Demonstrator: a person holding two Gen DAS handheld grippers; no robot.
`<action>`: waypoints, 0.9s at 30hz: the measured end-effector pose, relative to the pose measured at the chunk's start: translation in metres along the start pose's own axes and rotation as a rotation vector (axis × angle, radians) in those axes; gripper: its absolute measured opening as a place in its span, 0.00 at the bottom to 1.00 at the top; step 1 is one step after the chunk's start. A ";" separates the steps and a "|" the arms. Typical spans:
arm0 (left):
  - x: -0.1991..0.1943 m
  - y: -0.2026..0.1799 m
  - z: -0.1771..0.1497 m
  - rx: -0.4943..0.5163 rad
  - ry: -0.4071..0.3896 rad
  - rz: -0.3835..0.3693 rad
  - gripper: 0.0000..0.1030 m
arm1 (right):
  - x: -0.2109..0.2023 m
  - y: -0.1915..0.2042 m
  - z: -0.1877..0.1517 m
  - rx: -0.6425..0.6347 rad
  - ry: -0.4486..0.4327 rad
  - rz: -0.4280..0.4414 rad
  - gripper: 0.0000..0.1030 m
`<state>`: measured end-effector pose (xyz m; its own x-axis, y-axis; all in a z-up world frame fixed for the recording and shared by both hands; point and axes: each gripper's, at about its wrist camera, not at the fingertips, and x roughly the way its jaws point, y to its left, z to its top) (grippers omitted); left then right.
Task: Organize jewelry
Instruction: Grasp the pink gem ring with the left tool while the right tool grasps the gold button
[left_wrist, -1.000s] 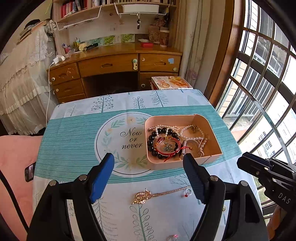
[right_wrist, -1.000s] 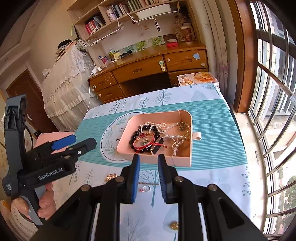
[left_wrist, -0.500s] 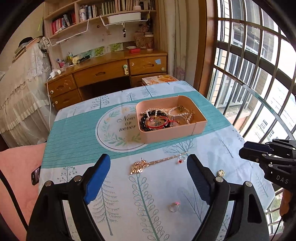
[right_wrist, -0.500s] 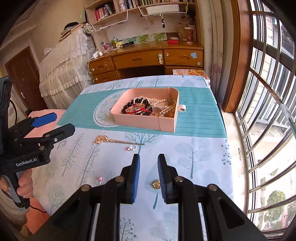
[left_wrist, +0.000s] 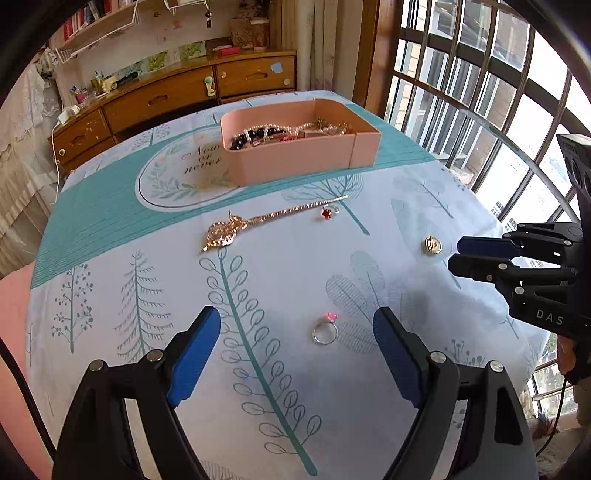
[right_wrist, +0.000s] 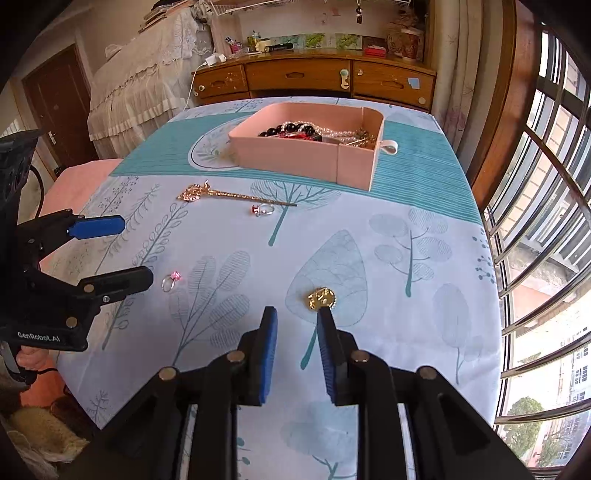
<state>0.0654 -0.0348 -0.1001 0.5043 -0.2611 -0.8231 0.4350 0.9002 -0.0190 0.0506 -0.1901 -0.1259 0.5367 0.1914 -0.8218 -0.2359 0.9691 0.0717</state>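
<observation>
On the bench (right_wrist: 406, 258), the pink tray (right_wrist: 295, 162) sits upper centre. My left gripper (left_wrist: 295, 332) has its fingers spread wide, empty, the pink-stone ring (left_wrist: 325, 332) lying between them. My right gripper (right_wrist: 295, 332), fingers narrowly parted and empty, has the gold charm (right_wrist: 320, 297) at its right fingertip.

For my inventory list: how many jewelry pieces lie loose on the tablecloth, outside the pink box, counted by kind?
Rings: 2, one with a pink stone and one with a red stone
Gold hairpin: 1
Small gold round piece: 1
Total: 4 loose pieces on the tablecloth; the pieces in the pink box are not counted.
</observation>
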 end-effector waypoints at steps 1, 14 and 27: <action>0.004 -0.001 -0.002 0.003 0.008 0.007 0.81 | 0.002 -0.001 -0.002 0.001 0.001 0.006 0.23; 0.026 -0.017 -0.001 0.085 0.049 -0.004 0.58 | 0.021 -0.012 0.001 -0.008 -0.024 -0.017 0.25; 0.033 -0.009 0.002 0.090 0.076 -0.043 0.46 | 0.028 -0.007 0.004 -0.101 -0.073 -0.040 0.25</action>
<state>0.0794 -0.0524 -0.1259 0.4275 -0.2683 -0.8633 0.5221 0.8529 -0.0065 0.0704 -0.1912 -0.1474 0.6043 0.1676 -0.7790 -0.2920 0.9562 -0.0207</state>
